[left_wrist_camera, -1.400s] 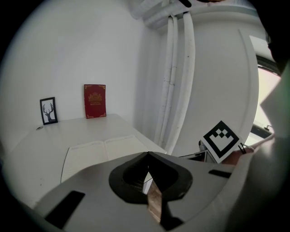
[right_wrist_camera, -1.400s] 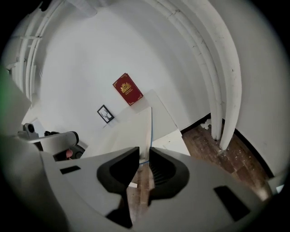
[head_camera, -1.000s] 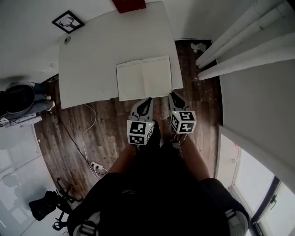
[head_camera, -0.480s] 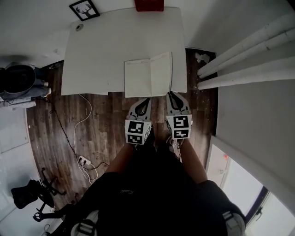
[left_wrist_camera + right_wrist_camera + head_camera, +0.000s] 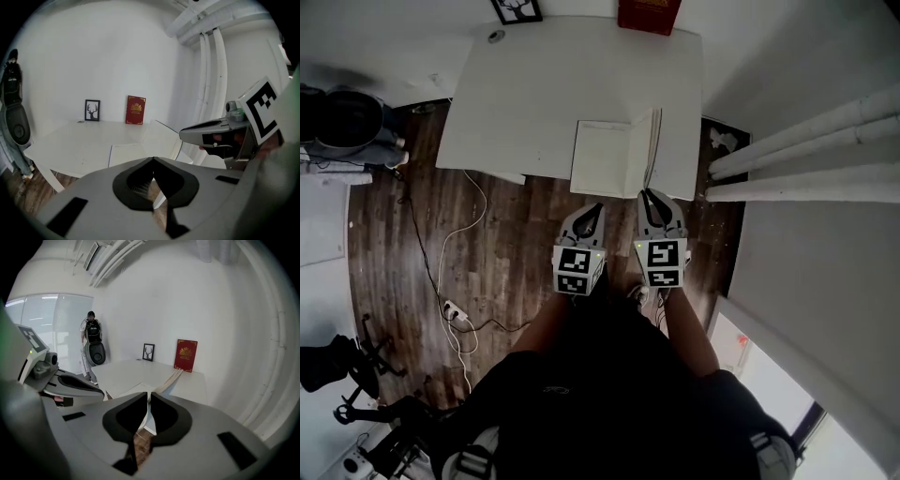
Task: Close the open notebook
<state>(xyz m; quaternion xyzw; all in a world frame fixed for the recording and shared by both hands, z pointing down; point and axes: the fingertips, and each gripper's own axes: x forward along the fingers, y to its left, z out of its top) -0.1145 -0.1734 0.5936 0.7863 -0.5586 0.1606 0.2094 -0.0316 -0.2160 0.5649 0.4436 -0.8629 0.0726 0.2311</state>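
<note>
The open notebook (image 5: 602, 157) lies at the white table's (image 5: 534, 103) near edge, left page flat. Its right half (image 5: 654, 141) stands nearly upright, and the right gripper view shows it edge-on. My right gripper (image 5: 648, 193) is at that half's near corner. The jaws have just been closing and are now shut on its thin white edge (image 5: 149, 401). My left gripper (image 5: 592, 207) hovers over the floor just short of the table, shut with nothing between its tips. The left gripper view takes in the flat page (image 5: 125, 153), the raised half (image 5: 162, 137) and the right gripper (image 5: 182, 134).
A red book (image 5: 648, 15) and a small framed picture (image 5: 517, 9) lean against the wall at the table's far edge. White pipes (image 5: 797, 150) run along the right. A cable and power strip (image 5: 455, 314) lie on the wooden floor on the left.
The notebook's right half has swung up from flat to nearly upright, with the right gripper rising at its edge. The left gripper has shifted a little toward the table.
</note>
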